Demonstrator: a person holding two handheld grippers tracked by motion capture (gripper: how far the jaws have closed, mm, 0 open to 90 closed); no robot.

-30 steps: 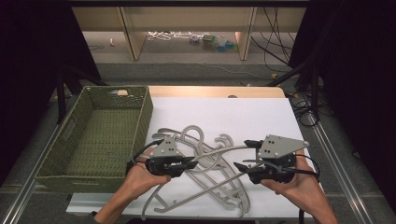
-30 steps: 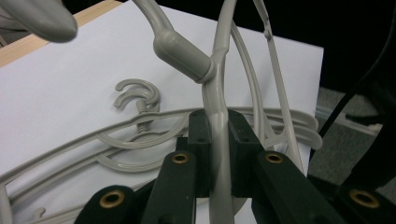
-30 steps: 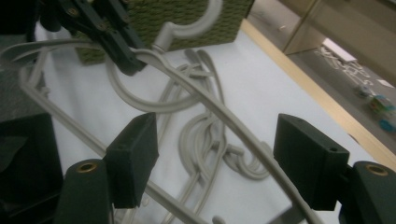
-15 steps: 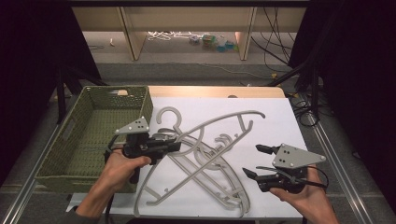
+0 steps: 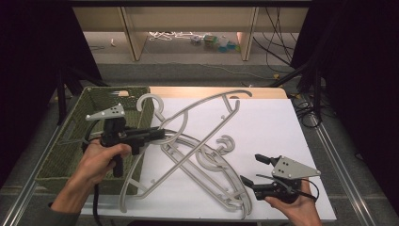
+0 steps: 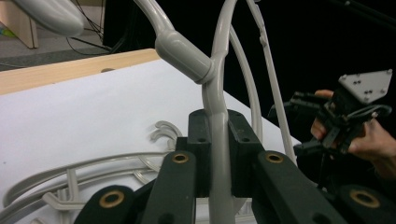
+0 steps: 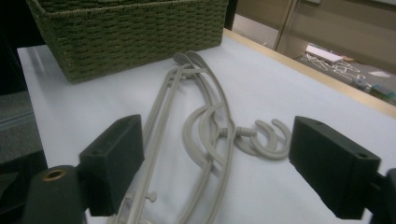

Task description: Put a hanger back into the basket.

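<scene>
My left gripper (image 5: 159, 134) is shut on the neck of a grey plastic hanger (image 5: 207, 113) and holds it above the table, hook (image 5: 148, 100) up near the basket. In the left gripper view the jaws (image 6: 217, 128) pinch the hanger's stem (image 6: 184, 51) just below its collar. Two or more grey hangers (image 5: 214, 172) lie piled on the white table top. My right gripper (image 5: 253, 169) stands open at the near right, just right of the pile, with nothing in it. In the right gripper view its open jaws (image 7: 224, 163) frame the lying hangers (image 7: 205, 135).
A green woven basket (image 5: 70, 141) stands at the table's left, also seen across the pile as the basket (image 7: 126, 32). A wooden strip (image 5: 188, 91) runs along the white top's far edge. Shelving and cables lie on the floor beyond. The other hand with the right gripper (image 6: 348, 109) faces the left one.
My left gripper has lifted one hanger out of the pile and carried it left toward the basket. The right gripper has drawn back to the near right, away from the pile.
</scene>
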